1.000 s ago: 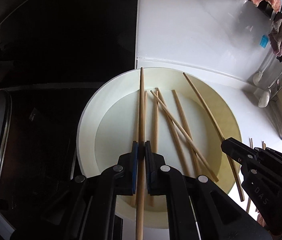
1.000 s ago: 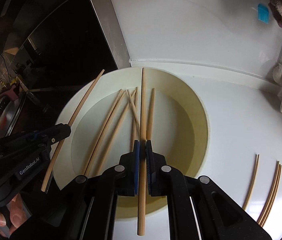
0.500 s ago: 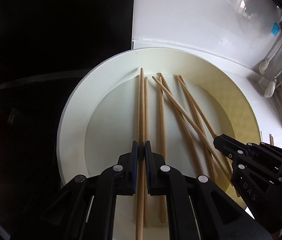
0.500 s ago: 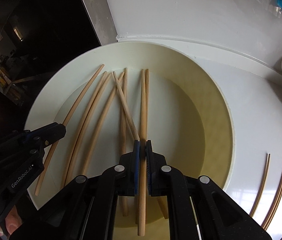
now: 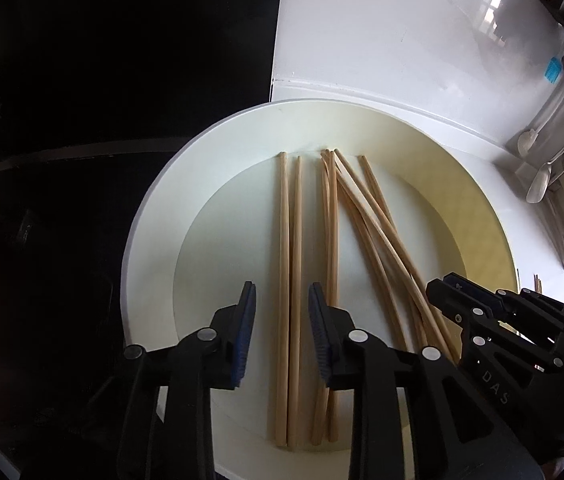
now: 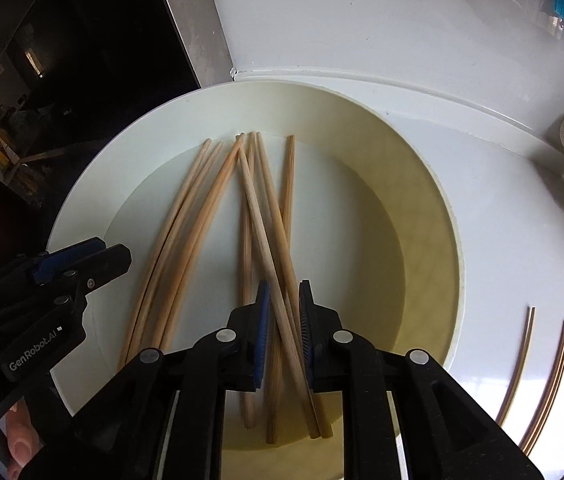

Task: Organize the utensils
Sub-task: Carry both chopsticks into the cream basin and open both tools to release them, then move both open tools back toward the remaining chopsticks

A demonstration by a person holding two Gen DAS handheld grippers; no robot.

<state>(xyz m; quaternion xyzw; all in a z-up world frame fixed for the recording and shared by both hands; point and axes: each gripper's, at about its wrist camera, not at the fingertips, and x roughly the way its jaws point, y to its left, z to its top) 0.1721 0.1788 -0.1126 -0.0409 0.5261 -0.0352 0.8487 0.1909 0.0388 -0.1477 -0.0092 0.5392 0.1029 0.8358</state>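
Where hidden leftward, counter chopsticks [image 6: 522, 356].

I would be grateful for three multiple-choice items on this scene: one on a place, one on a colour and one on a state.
1. Where do most of the chopsticks lie?
A. on the dark surface
B. in the round white dish
C. in a drawer

2. What colour are the pads on the left gripper?
A. red
B. green
C. blue

3. How do the left gripper's jaws stand?
A. open, astride two chopsticks
B. clamped on one chopstick
C. shut on nothing

Answers:
1 B: the sticks lie on the dish floor, inside its rim.
2 C: both inner faces show blue.
3 A: the jaws have just been opening, and there is a clear gap between each pad and the two sticks lying between them.
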